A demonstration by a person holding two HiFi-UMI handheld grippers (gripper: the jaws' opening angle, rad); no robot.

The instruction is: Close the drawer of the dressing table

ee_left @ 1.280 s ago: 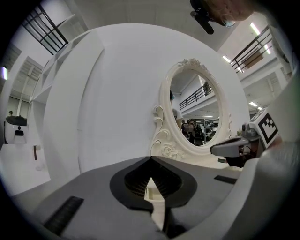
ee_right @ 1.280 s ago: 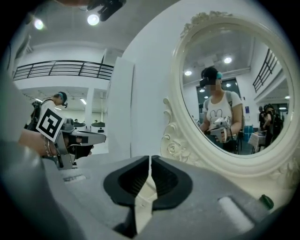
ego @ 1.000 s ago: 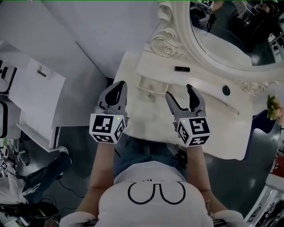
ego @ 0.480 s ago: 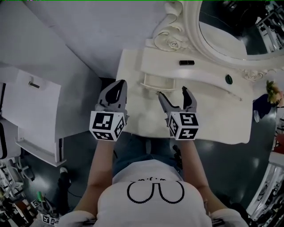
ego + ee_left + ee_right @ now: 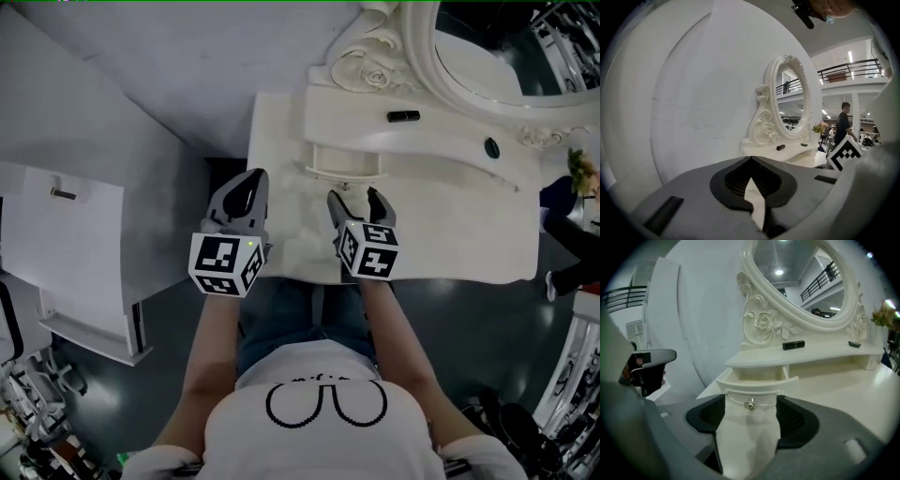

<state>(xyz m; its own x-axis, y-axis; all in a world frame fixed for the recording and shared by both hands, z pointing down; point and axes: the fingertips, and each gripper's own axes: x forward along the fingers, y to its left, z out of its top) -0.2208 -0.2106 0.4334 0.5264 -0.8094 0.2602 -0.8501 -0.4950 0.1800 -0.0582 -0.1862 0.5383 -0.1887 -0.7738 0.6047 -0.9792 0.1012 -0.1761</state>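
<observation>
From above: two tongs over the dressing table. Its one drawer stands open under the shelf's left end, just beyond the right tongs. The left tongs hang at the table's left edge.

Only the left gripper view shows their jaws together and empty, and one person far off.

Only the right gripper view shows the single knob, framed by wide jaws that are closing and grip nothing.

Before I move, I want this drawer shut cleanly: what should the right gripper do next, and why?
Probably ease the right gripper straight forward against the drawer: it stands pulled out, its knob centred just ahead of the closing jaws, nothing gripped between them.
</observation>
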